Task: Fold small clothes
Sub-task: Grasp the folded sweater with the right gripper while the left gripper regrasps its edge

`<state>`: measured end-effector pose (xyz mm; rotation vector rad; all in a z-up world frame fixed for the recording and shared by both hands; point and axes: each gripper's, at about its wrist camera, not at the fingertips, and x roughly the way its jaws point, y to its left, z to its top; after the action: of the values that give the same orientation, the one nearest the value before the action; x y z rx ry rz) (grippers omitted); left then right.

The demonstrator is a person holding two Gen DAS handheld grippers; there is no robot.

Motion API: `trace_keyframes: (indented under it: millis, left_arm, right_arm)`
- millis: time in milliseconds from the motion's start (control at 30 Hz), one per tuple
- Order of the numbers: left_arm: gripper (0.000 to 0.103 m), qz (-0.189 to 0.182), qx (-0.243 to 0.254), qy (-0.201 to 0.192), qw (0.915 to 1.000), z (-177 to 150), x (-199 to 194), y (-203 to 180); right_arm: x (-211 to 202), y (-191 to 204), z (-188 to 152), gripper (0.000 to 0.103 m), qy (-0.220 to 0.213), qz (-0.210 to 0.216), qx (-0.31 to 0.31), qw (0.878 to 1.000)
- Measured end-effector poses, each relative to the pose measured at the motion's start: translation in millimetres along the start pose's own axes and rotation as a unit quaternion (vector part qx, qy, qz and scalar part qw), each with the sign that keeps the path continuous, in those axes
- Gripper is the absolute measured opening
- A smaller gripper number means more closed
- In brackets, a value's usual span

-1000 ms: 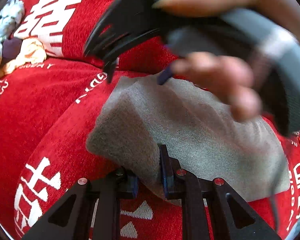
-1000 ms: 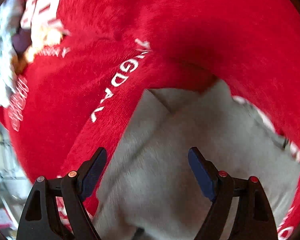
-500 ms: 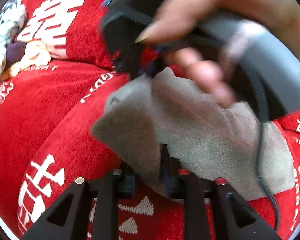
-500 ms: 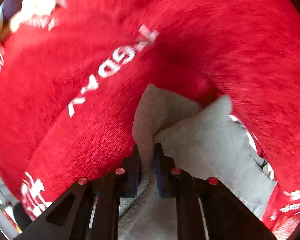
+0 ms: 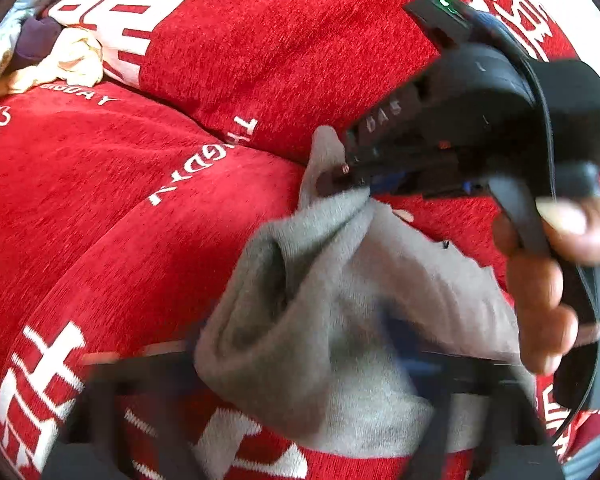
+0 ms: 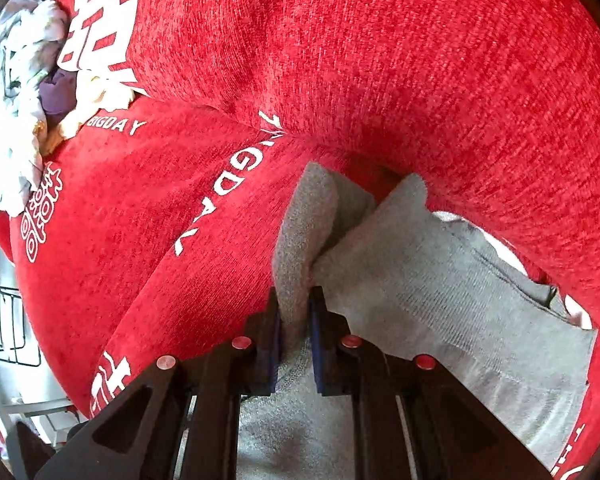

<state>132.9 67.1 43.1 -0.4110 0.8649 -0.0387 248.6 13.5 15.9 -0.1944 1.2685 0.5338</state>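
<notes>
Red cushions point(image 6: 380, 60) under grey sock point(image 6: 440, 300); right gripper point(image 6: 295, 312) clamped on sock's raised fold; left gripper point(image 5: 300, 364) blurred, jaws closing, sock between them.

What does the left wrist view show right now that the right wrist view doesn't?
Only the left wrist view: the right gripper seen from outside, the hand holding it, and the blurred left gripper, its fingers closing with grey cloth between them.
Only the right wrist view: the right gripper's fingers pinching a raised fold, plus a wire rack beyond the cushion.
Both: the grey garment, the red cushion cover and the pile of clothes.
</notes>
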Motion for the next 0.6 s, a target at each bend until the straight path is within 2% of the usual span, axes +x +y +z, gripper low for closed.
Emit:
trace_keyframes:
  millis: [33,167,233,300,367,433,500,600]
  left_arm:
    - [0.024,-0.001,0.004,0.016,0.9999,1,5,1]
    - [0.021,-0.004,-0.013,0.016,0.9998,1,6,5]
    - [0.02,0.015,0.005,0.004,0.9999,-2,3,-2]
    - [0.02,0.051,0.043,-0.015,0.9977,-7,1,-18]
    - [0.02,0.081,0.081,-0.035,0.9928,-13,-3,-32]
    - [0.019,0.095,0.104,-0.05,0.9888,-19,-7,-41]
    - [0.019,0.1,0.117,-0.057,0.9864,-23,-12,-45]
    - [0.019,0.102,0.119,-0.057,0.986,-24,-14,-45]
  right_arm:
    - [-1,0,0,0.014,0.001,0.0,0.001,1.0]
    - [-2,-3,-2,0.014,0.005,0.006,0.008,1.0]
    - [-1,-2,0,0.014,0.009,0.013,0.013,1.0]
    - [1,-5,4,0.018,0.019,0.025,0.031,0.999]
    - [3,-6,9,0.03,0.025,0.031,0.045,0.998]
    - [3,-5,14,0.066,0.02,0.024,0.048,0.998]
    - [2,-1,20,0.072,0.018,0.015,0.043,0.999]
    - [10,7,30,0.072,0.034,-0.007,0.04,0.999]
